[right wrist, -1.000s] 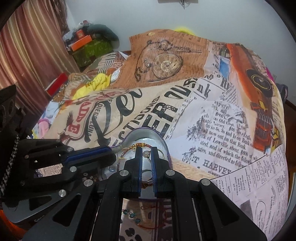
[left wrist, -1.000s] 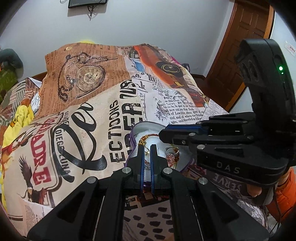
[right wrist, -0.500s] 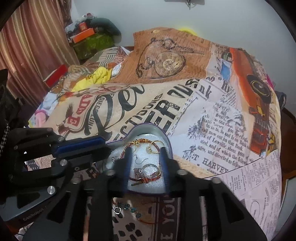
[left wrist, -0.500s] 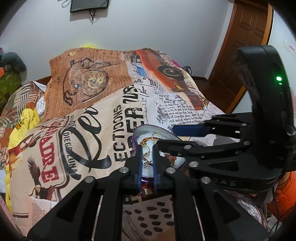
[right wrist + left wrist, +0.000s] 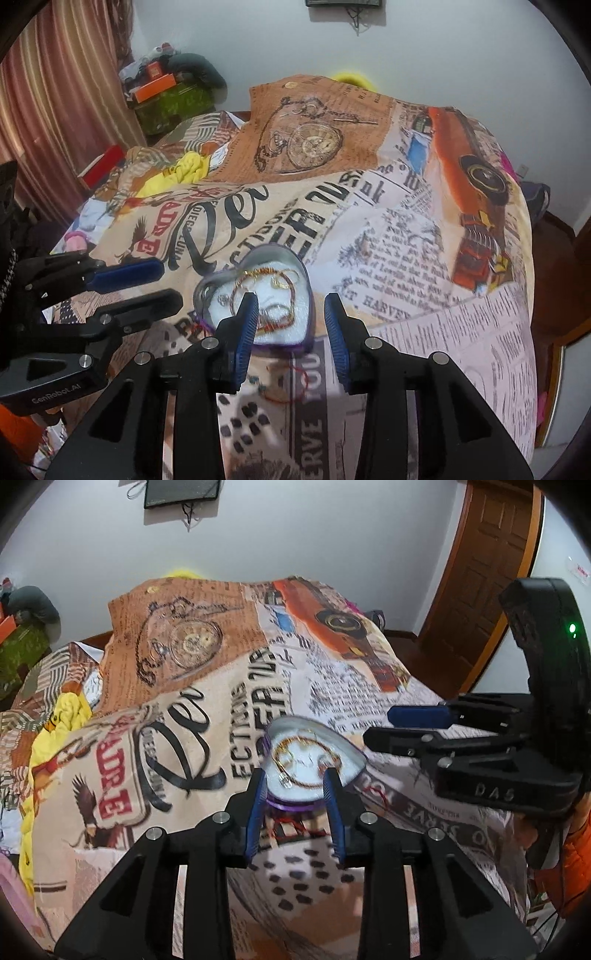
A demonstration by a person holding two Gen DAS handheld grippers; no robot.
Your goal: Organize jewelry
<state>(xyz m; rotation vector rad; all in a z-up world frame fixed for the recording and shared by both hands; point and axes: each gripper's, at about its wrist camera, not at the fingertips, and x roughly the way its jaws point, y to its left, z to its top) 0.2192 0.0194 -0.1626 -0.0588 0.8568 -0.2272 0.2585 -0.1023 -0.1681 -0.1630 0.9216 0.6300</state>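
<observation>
Both hand-held grippers, left [image 5: 295, 775] and right [image 5: 290, 302], hover with jaws spread and empty over the heart-shaped metal tin [image 5: 306, 280]; gold bangles [image 5: 258, 277] lie inside it; the tin rests on the newspaper-print bedspread [image 5: 406, 240]; a red thread bracelet [image 5: 295, 384] lies just beside it.

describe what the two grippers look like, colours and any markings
Both are matte black plastic with angular cut-out frames, silver screw heads and ribbed blue finger pads. The left gripper carries "GenRobot.AI" on its body, seen from the right wrist view. The right gripper reads "DAS" and has a green light on its curved black housing. An orange sleeve shows behind it.
</observation>
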